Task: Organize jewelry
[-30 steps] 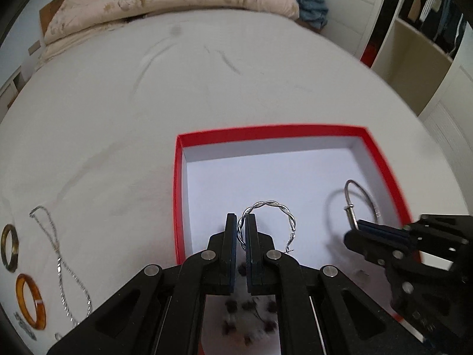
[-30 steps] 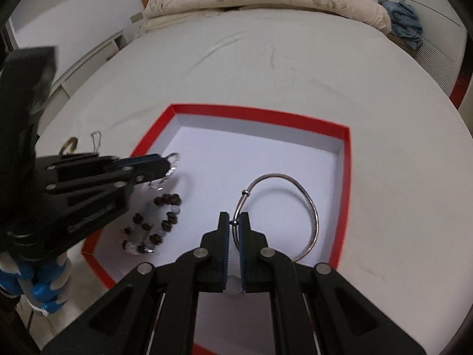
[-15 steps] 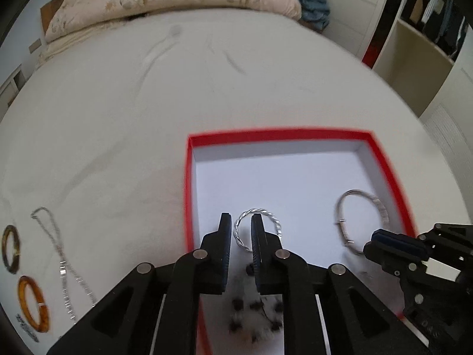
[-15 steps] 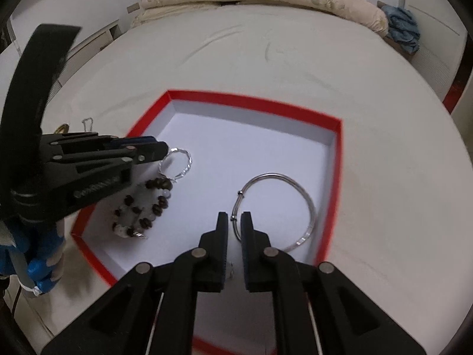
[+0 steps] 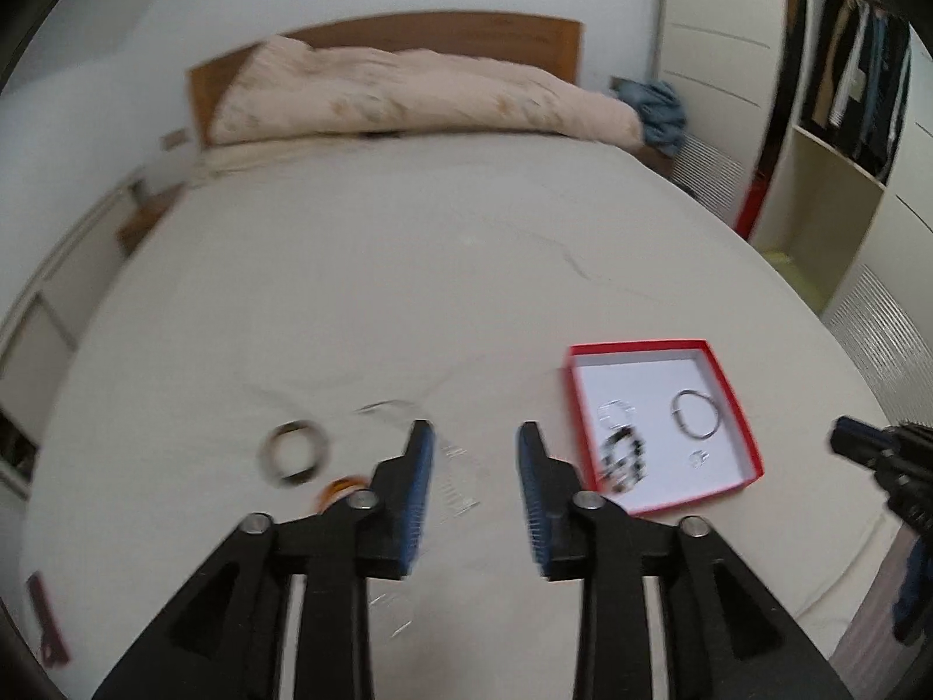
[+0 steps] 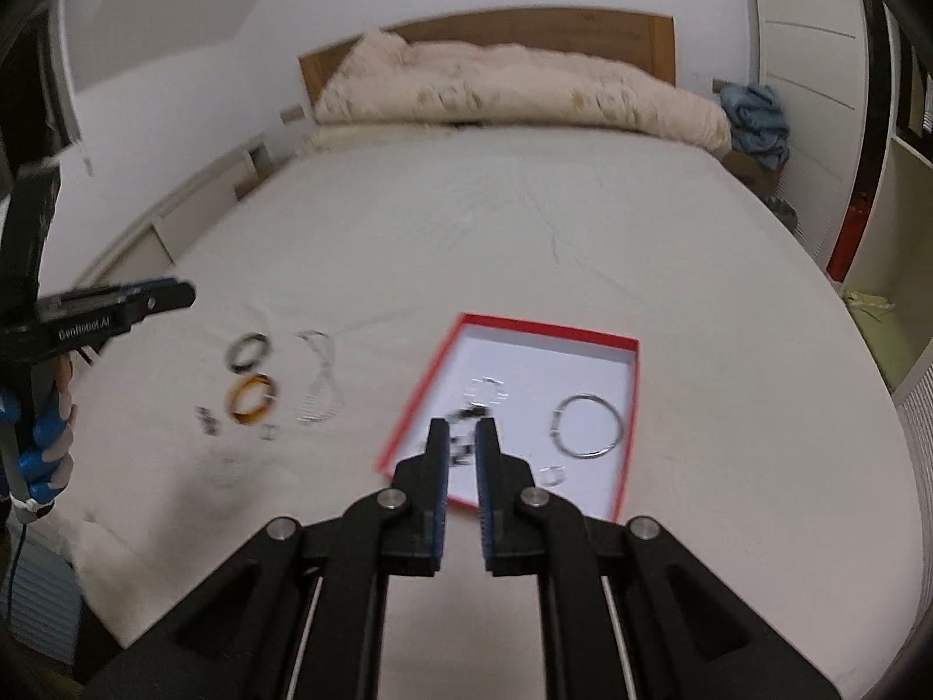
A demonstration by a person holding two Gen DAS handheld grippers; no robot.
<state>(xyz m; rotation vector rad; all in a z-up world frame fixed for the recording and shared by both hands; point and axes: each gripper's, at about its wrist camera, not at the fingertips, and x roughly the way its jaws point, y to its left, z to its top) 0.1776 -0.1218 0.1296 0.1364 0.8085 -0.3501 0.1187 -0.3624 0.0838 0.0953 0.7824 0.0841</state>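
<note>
A red-rimmed white box (image 5: pixel 751 431) (image 6: pixel 634 396) lies on the bed. In it lie a twisted silver ring (image 6: pixel 488 391), a thin silver bangle (image 5: pixel 695 422) (image 6: pixel 589 424), a dark bead bracelet (image 5: pixel 624 456) and a small silver piece (image 6: pixel 551 475). Left of the box on the sheet lie a dark bangle (image 5: pixel 296 454) (image 6: pixel 249 351), an amber bangle (image 6: pixel 252 399) and a silver chain (image 6: pixel 319 385). My left gripper (image 5: pixel 473 443) is open and empty, high above the chain. My right gripper (image 6: pixel 462 437) is slightly open and empty, raised above the box.
A beige duvet (image 5: pixel 420 99) is bunched against the wooden headboard at the far end. A blue cloth (image 6: pixel 755 122) lies at the far right corner. Open wardrobe shelves (image 5: pixel 839 134) stand to the right. Small dark bits (image 6: pixel 205 420) lie near the amber bangle.
Both grippers let go of their pieces in the box, opened, and pulled up and back. The left one swung left over the loose jewelry on the sheet.
</note>
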